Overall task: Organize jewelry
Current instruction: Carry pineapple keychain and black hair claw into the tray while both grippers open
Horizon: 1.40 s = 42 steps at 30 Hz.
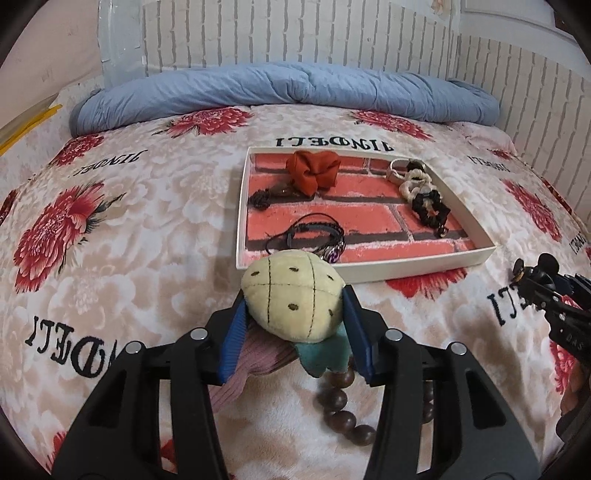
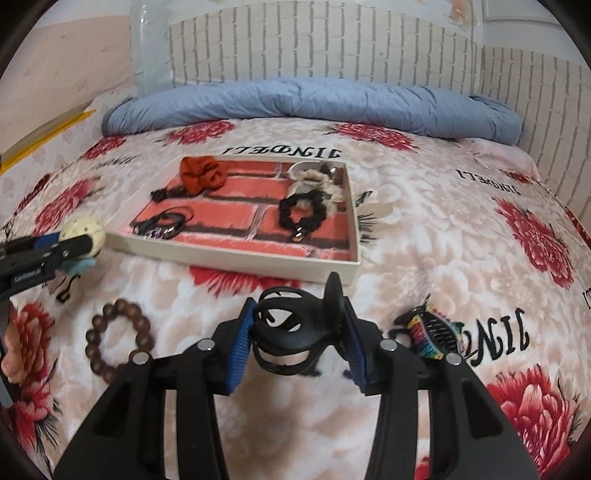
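Observation:
My left gripper (image 1: 295,306) is shut on a cream plush hair tie (image 1: 293,295) with a teal and pink part, held just in front of the white tray (image 1: 417,264). It also shows in the right wrist view (image 2: 83,232). My right gripper (image 2: 299,325) is shut on a black hair claw (image 2: 291,328), held above the bed short of the tray's (image 2: 236,254) near rim. The tray holds an orange scrunchie (image 1: 312,170), black bracelets (image 1: 314,236), and cream and black scrunchies (image 1: 424,195). A brown bead bracelet (image 2: 118,339) and a rainbow claw clip (image 2: 430,334) lie on the bed.
A floral blanket (image 1: 110,221) covers the bed. A rolled blue duvet (image 1: 288,88) lies at the far edge against a white brick-pattern wall (image 1: 295,29). My right gripper shows at the right edge of the left wrist view (image 1: 535,280).

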Available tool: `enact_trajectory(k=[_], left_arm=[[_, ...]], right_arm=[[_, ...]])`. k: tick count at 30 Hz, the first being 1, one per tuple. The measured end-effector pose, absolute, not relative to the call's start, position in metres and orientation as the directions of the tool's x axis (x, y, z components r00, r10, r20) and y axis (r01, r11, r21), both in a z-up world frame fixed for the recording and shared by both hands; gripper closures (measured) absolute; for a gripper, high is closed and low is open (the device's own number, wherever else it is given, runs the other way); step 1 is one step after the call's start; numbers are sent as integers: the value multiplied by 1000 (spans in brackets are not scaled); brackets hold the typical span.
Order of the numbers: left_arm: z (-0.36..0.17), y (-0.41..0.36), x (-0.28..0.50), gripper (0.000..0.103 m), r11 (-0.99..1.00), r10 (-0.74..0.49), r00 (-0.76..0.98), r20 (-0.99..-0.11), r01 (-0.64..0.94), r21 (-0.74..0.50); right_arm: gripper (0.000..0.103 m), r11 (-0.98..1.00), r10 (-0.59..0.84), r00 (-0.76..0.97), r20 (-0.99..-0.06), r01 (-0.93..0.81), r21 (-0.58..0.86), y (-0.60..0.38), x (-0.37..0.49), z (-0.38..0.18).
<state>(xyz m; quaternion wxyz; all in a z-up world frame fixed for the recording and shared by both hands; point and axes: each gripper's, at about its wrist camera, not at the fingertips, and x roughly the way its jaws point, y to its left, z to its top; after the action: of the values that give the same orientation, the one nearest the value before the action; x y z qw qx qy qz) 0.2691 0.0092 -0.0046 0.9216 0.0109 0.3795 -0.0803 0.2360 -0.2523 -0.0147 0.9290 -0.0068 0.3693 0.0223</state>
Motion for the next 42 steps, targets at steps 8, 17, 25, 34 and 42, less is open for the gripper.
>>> enact_trajectory(k=[8,17,25,34,42], left_arm=[[22,2,293,55,985,-160,726,-669,164,-57],[35,-24,346,54,978,-201,740,-642,185,-93],[30,-30,392,54,980,-194,753,-629,177,-91],[-13,-20,423,54,982,-185,709,-680,154,-107],[-30,-24,430,54,981,-182,697,-694,175,-81]], right_arm=[[58,999,5,754,-657,-30,-28,-257,274,7],[58,999,-20,783,-621,-5,-38,-248,336,22],[58,1000,-21,814,-580,13,-18,-241,382,22],[58,999,-40,793,-608,18,-41,-239,402,-16],[58,998,-38,761,-648,2,-56,-234,415,-40]])
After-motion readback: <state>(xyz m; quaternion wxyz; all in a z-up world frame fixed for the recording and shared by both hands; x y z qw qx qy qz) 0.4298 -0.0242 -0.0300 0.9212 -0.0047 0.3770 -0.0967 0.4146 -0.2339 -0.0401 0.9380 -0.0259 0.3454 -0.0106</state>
